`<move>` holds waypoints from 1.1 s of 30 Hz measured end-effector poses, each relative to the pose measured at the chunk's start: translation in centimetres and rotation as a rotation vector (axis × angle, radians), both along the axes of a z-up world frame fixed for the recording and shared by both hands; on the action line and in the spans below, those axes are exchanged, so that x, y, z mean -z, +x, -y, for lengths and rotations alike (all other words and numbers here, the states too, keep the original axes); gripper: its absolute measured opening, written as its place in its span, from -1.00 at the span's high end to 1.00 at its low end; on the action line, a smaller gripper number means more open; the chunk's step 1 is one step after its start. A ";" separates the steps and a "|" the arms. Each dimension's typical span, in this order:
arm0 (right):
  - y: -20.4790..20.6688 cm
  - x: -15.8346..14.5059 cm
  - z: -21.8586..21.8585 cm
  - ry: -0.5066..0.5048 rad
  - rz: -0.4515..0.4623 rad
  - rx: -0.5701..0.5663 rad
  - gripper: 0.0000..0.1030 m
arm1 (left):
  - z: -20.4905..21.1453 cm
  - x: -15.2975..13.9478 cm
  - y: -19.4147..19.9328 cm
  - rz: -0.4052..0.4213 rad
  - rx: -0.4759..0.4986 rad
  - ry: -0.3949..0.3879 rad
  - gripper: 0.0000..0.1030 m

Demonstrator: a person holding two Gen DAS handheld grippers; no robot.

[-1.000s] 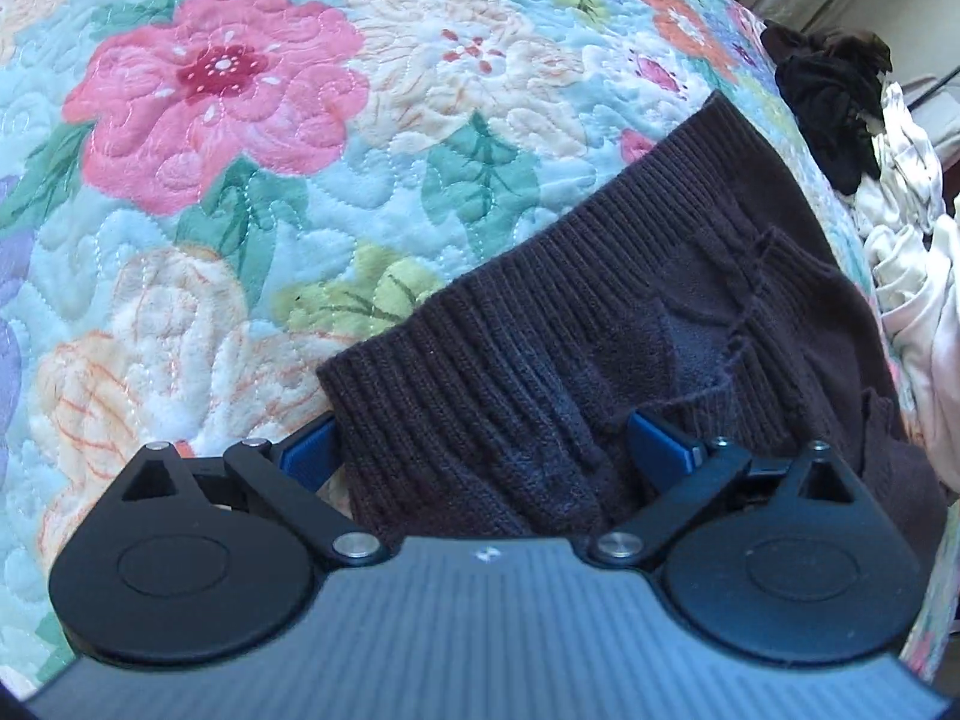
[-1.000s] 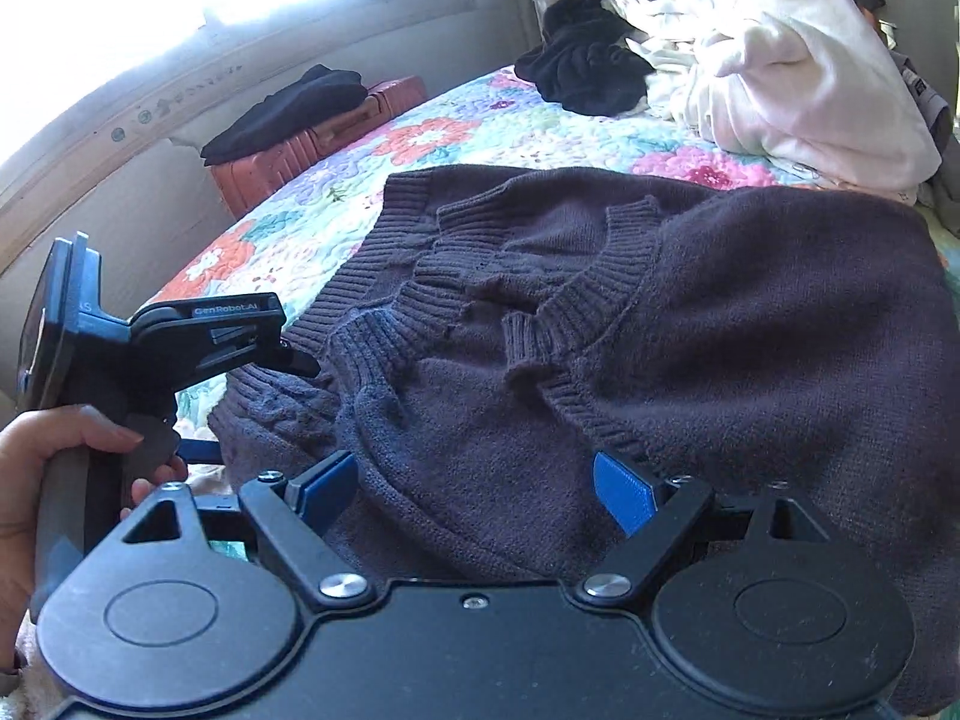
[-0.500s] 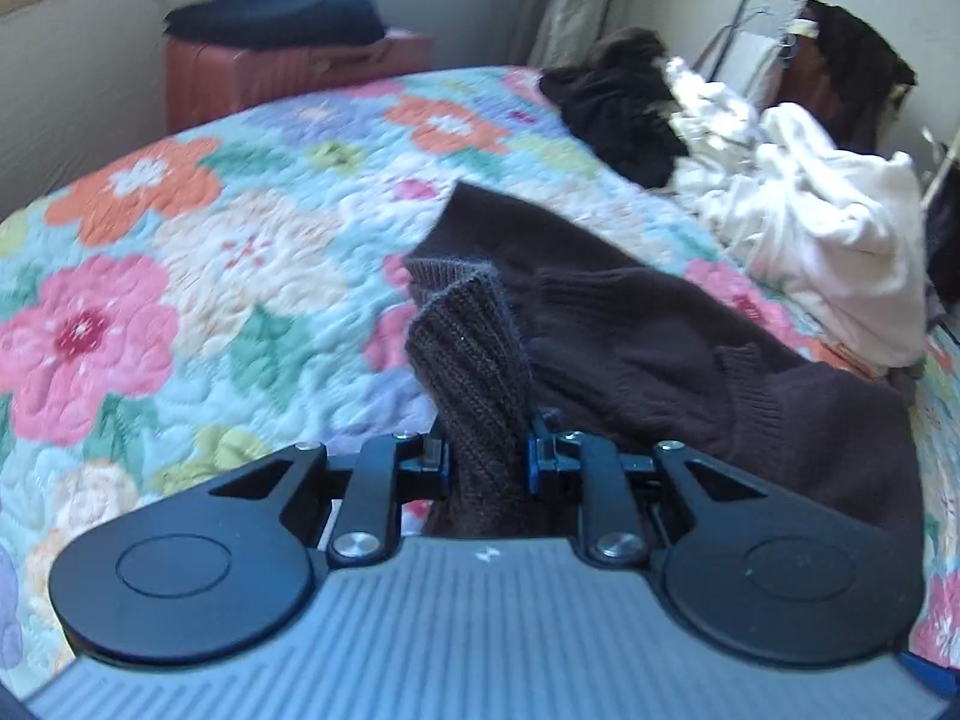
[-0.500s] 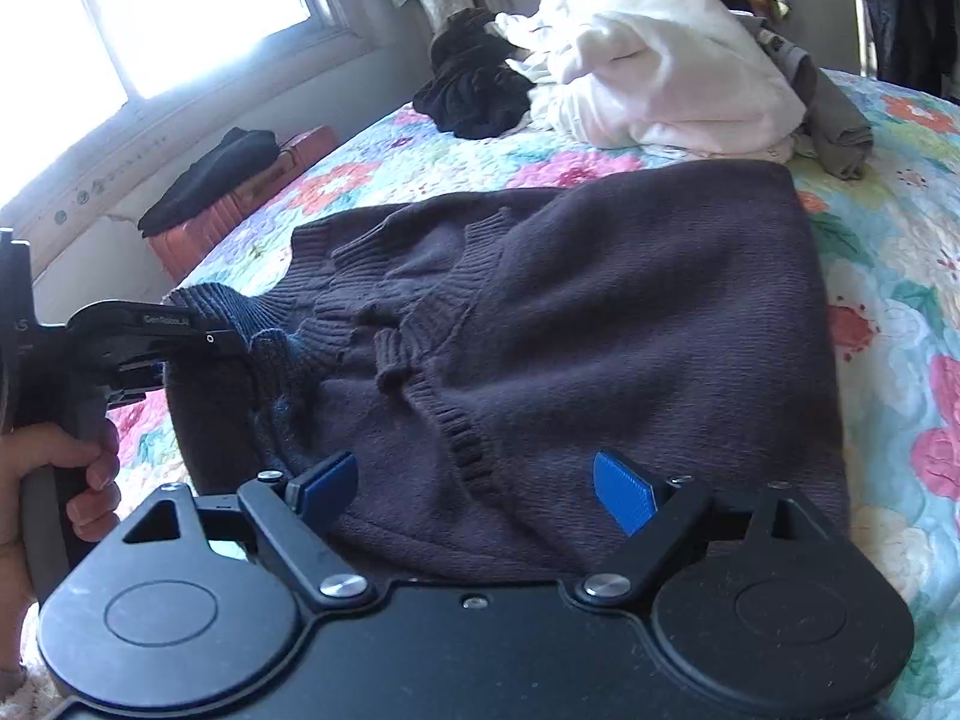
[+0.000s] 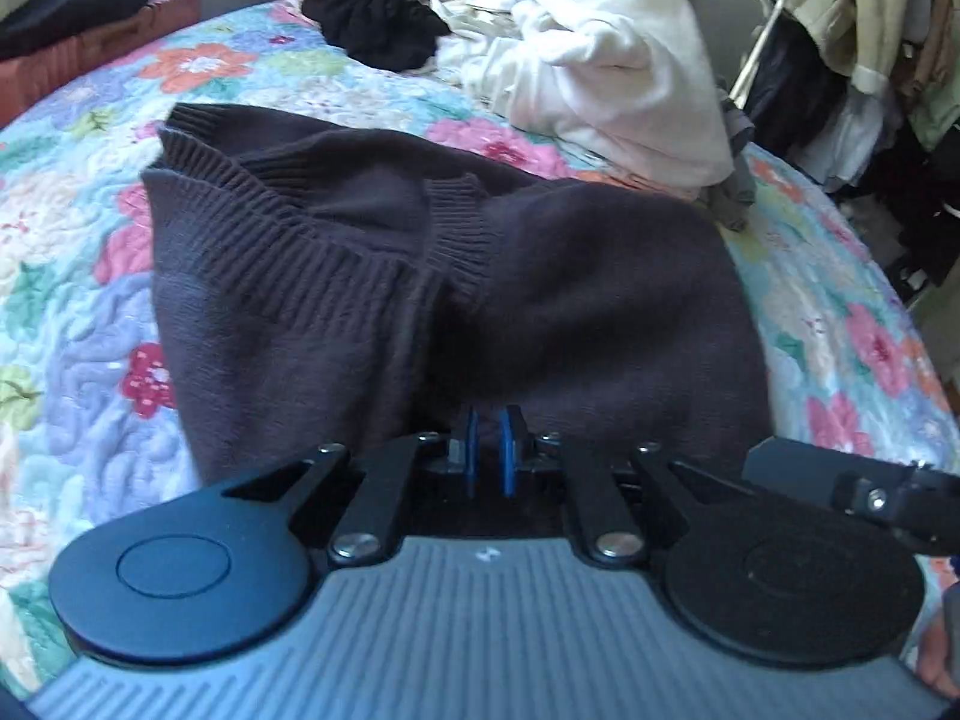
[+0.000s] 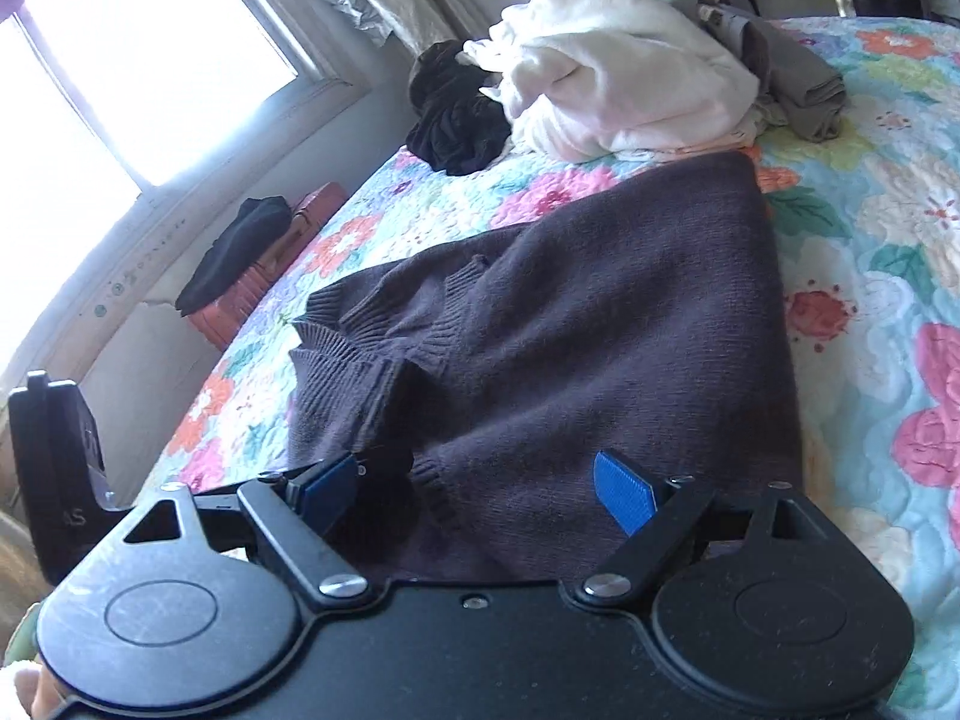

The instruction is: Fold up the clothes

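With the sweater (image 5: 540, 300) lying half-folded on the bed (image 5: 78, 360), the left hand-held gripper (image 5: 487, 441) clenched on its near edge and the right hand-held gripper (image 6: 480, 489) released, a one-sided pull could likely skew the fold.

Sweater (image 5: 540, 276) dark ribbed knit, matt; quilt (image 5: 78, 312) stitched floral cotton.

Blown-out window (image 6: 120, 60) glare, soft daylight, slight blur, fisheye-bent edges.
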State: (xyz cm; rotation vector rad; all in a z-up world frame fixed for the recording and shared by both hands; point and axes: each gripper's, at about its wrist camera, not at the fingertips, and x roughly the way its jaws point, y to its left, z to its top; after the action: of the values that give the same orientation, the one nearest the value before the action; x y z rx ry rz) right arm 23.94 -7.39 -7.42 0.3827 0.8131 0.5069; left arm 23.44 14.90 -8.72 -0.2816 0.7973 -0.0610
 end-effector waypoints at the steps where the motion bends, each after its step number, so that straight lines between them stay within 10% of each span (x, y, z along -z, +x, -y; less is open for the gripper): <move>1: 0.4 0.0 -0.9 -0.002 0.007 -0.030 -0.73 | -1.1 -0.5 -0.3 0.009 -0.039 -0.010 0.85; 10: 3.7 1.4 -9.5 0.020 0.003 -0.237 -0.73 | -12.9 2.8 -0.8 -0.115 -0.278 -0.358 0.56; 14: 5.6 3.0 -11.8 0.039 -0.029 -0.239 -0.73 | -14.2 3.4 -1.1 -0.106 -0.315 -0.387 0.54; 19: 8.1 4.9 -14.9 0.011 -0.040 -0.267 -0.12 | -14.9 4.3 -0.6 -0.126 -0.369 -0.405 0.33; 21: 9.0 5.8 -15.6 0.036 -0.077 -0.279 0.68 | -15.4 4.8 -0.4 -0.130 -0.382 -0.427 0.33; 27: 7.5 3.3 -15.7 0.167 0.014 -0.303 0.77 | -17.5 6.9 0.2 -0.094 -0.427 -0.652 0.32; 33: 4.7 -1.1 -11.9 0.206 0.146 -0.227 0.78 | -14.7 5.8 1.6 0.003 -0.203 -0.847 0.38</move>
State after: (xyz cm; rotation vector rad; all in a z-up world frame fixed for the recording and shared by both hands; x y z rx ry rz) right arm 28.65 4.46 -6.28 0.4397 0.6678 0.8253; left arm 25.00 29.62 -14.55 -1.1605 0.7012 -0.2083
